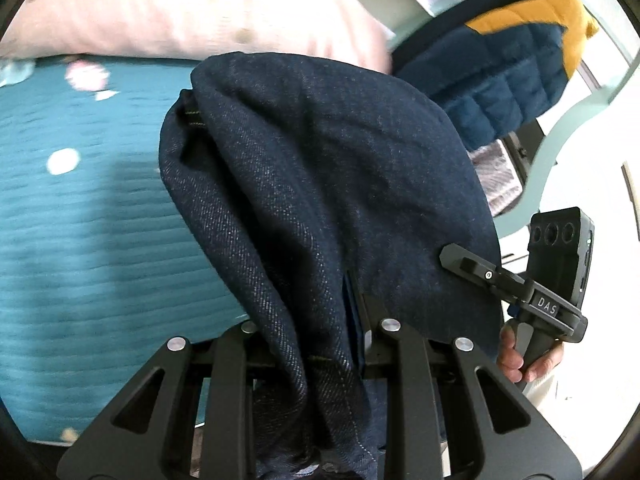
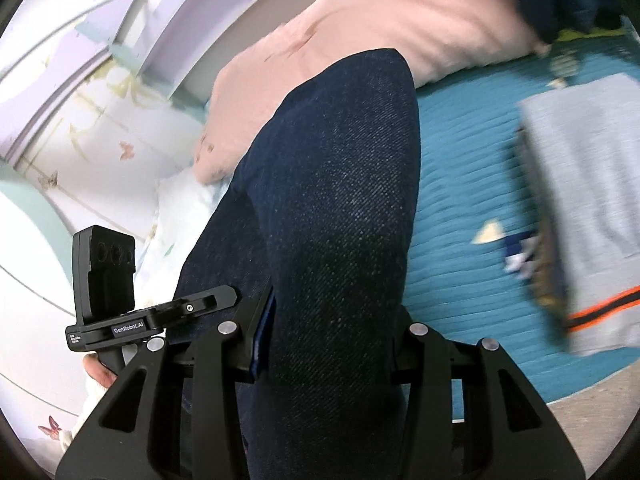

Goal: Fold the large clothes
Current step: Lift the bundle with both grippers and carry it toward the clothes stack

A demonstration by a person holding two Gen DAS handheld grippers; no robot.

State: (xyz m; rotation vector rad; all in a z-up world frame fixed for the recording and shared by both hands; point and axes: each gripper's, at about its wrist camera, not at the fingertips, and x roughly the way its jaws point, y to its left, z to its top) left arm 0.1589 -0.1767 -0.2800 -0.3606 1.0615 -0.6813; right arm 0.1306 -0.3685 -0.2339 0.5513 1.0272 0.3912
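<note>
Left gripper (image 1: 320, 332) clamped on bunched dark denim garment (image 1: 320, 168); cloth drapes over its fingers. Right gripper (image 2: 328, 332) likewise closed on thick fold of same denim (image 2: 332, 200), blue pad pressed against cloth. Garment hangs lifted between both grippers, above teal quilted bedspread (image 1: 80, 240). Person's hand (image 1: 516, 356) on other gripper's handle, right of denim in left view. Grey folded garment with orange stripe (image 2: 592, 200) lies on bedspread near its right edge. Pink pillow (image 2: 360, 40) at far edge. Navy-and-mustard quilted item (image 1: 500, 72) beyond pillow.
</note>
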